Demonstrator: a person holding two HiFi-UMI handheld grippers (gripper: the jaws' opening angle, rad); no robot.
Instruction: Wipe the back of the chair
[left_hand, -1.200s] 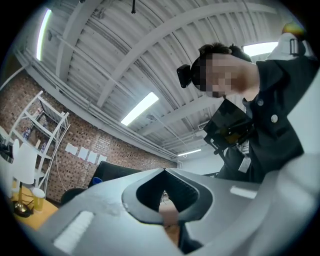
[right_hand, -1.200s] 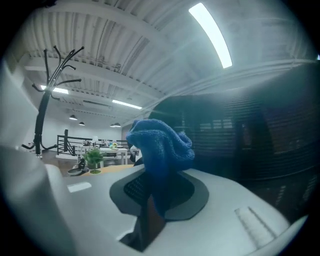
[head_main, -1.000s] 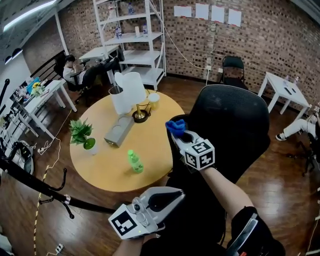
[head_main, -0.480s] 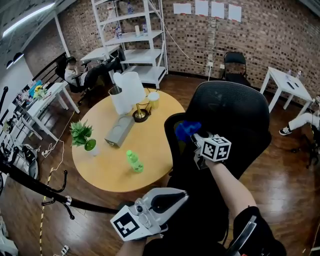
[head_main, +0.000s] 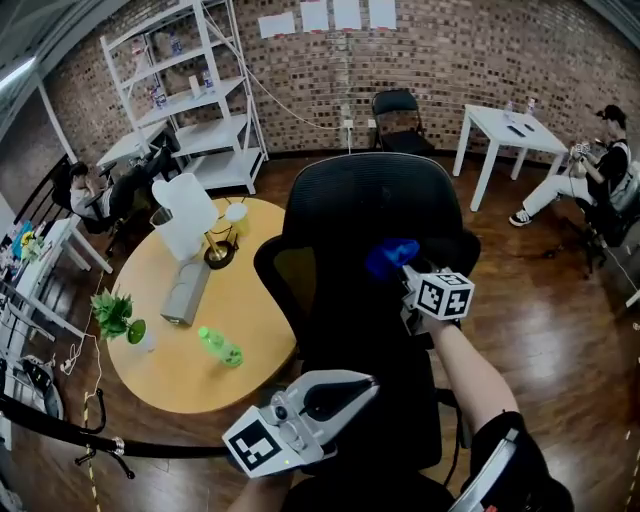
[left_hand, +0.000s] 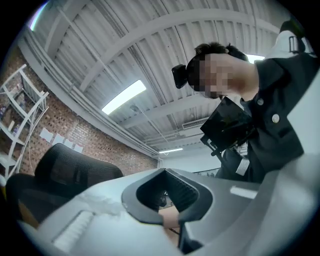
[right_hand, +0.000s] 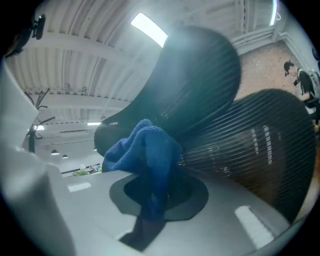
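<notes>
The black mesh office chair (head_main: 365, 215) stands in front of me with its back toward me. My right gripper (head_main: 405, 272) is shut on a blue cloth (head_main: 391, 256), which rests against the right half of the chair's back. In the right gripper view the blue cloth (right_hand: 147, 157) bulges out of the jaws, close to the mesh back (right_hand: 250, 145). My left gripper (head_main: 365, 382) hangs low near my body, shut and holding nothing, away from the chair. Its own view looks upward, with the chair (left_hand: 70, 172) at the left.
A round wooden table (head_main: 170, 365) left of the chair bears a green bottle (head_main: 220, 347), a small plant (head_main: 118, 318), a grey box (head_main: 185, 290) and a white jug (head_main: 185, 215). White shelves (head_main: 190, 90) stand behind. A white table (head_main: 510, 125) and a seated person (head_main: 590, 170) are at the right.
The right gripper has carried the blue cloth from the chair back's left edge rightward across the mesh. The head view has swung right. The left gripper has stayed put.
</notes>
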